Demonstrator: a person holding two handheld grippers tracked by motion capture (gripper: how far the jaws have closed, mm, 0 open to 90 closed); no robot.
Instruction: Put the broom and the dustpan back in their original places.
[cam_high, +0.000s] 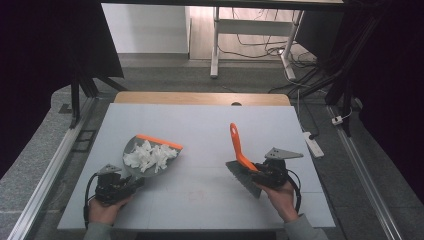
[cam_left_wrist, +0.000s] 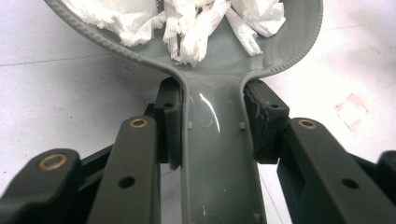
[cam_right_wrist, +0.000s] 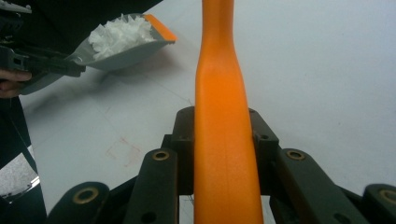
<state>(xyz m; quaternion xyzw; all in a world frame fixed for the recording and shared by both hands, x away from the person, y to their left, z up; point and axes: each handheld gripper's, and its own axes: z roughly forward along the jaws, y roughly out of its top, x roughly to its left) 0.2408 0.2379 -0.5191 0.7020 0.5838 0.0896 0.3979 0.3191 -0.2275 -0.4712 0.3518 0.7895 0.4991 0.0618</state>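
Fingers (cam_left_wrist: 170, 126) of the left gripper (cam_high: 117, 186) press both sides of the handle of a grey plastic dustpan with an orange front lip (cam_left_wrist: 219, 154), clamped tight. The pan's bowl reaches forward from them over the white counter (cam_high: 200, 130), heaped with shredded white paper (cam_high: 147, 156). Fingers (cam_right_wrist: 184, 135) of the right gripper (cam_high: 267, 174) hold the orange plastic handle of a hand brush with grey bristles (cam_right_wrist: 224, 140) between them; the handle rises up and away, and the bristles (cam_high: 242, 177) lie on the counter just beside that gripper, well apart from the dustpan.
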